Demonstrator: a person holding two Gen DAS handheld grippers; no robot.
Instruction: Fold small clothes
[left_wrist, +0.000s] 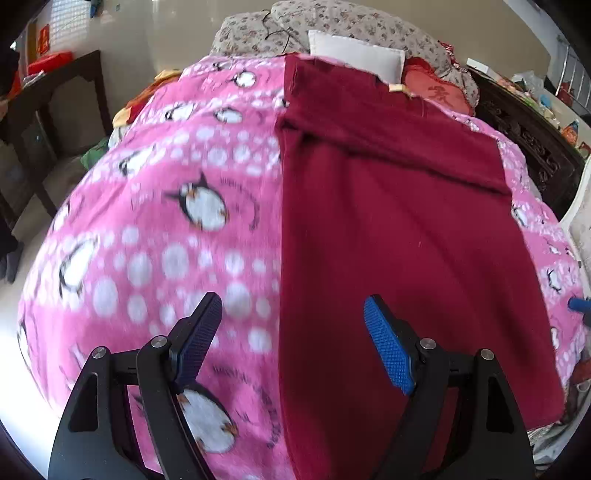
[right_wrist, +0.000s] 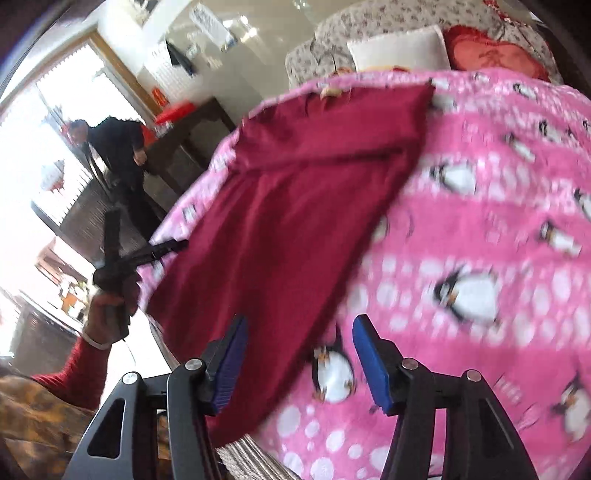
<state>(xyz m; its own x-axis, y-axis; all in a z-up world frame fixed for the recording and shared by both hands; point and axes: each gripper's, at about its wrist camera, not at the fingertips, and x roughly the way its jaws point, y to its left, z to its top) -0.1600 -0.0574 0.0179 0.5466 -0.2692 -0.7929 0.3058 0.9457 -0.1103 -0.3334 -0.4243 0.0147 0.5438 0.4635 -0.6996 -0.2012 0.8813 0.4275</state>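
Nearest the lens, left gripper (left_wrist: 293, 325) with jaws spread wide, nothing between the blue pads, hovering over the long left edge of the dark red garment (left_wrist: 399, 229). Left of that gripper, pink penguin blanket (left_wrist: 155, 221) covering the bed, and beyond it a dark wooden table (left_wrist: 55, 110) with red items on top. Ahead of the gripper, garment lying flat and smooth, one crosswise fold ridge toward its far end, small tan label at the far hem. Past it, white pillow (left_wrist: 356, 59) and red cushion (left_wrist: 439, 90) against floral bedding. Right gripper (right_wrist: 299, 332) likewise released, jaws apart over the garment's near corner, empty. Left of it, a hand (right_wrist: 107, 314) in a red sleeve gripping the other tool; farther off, a person in dark clothes (right_wrist: 122, 155) standing by the table.
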